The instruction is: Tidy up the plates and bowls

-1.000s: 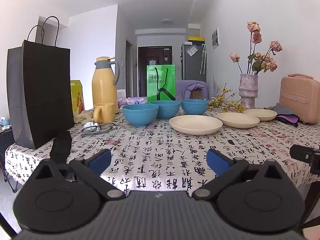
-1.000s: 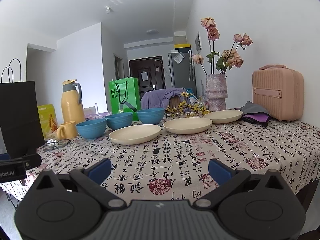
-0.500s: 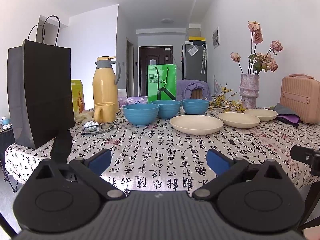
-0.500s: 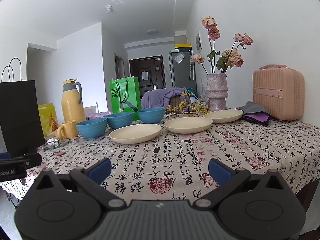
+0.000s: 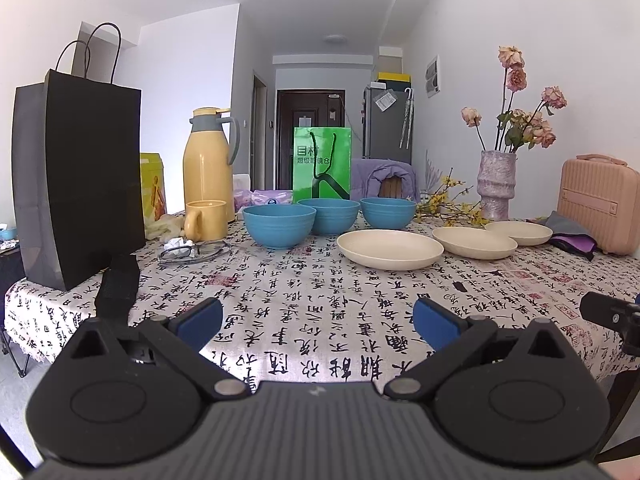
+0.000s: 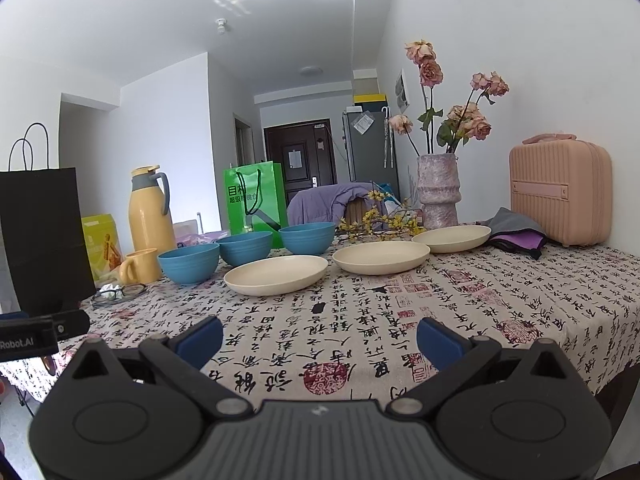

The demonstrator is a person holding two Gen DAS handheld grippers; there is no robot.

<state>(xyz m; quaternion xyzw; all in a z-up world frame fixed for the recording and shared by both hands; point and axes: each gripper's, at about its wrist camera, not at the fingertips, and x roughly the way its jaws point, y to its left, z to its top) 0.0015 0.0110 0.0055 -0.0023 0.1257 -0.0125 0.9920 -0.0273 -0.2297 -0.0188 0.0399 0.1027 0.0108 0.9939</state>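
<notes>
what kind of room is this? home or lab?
Most likely a home dining area in an apartment: a table with a calligraphy-print tablecloth set with blue bowls and cream plates, a vase of dried roses, and a fridge beside the entry door down the hallway.

White walls (image 6: 500,60), white ceiling (image 6: 180,32) with patches of reflected light and a round flush lamp (image 6: 311,71). Narrow hallway ends at a dark brown door (image 5: 310,120). Tall grey refrigerator (image 5: 387,124) on the hallway's right side. Chair draped in purple cloth (image 6: 328,204) at the table's far end. Grey floor (image 5: 16,392).
</notes>
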